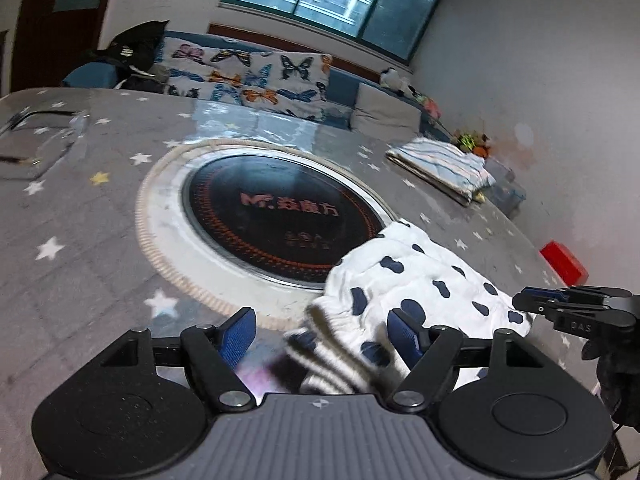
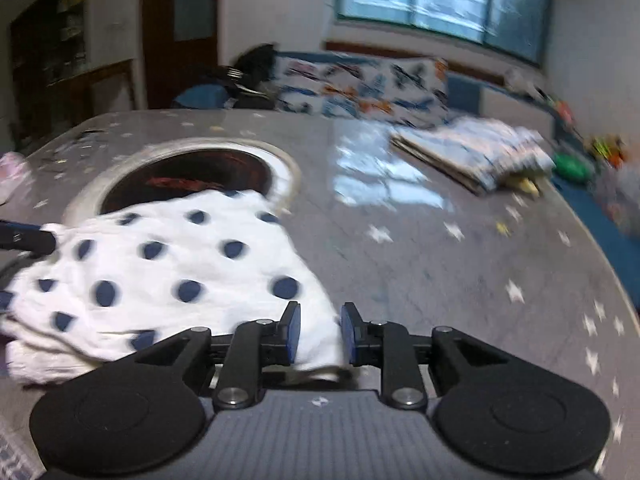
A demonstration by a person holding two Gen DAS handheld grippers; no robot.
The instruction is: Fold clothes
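The white garment with dark blue spots lies on the star-patterned table, its long axis running from about 11 to 5 o'clock in the left wrist view, partly over the round black cooktop. The left gripper, pitched downward, has its jaws spread wide over the striped waistband. The right gripper, at 3 o'clock, has narrowly parted jaws around a corner of cloth, seemingly not pinching it, though blur obscures this.
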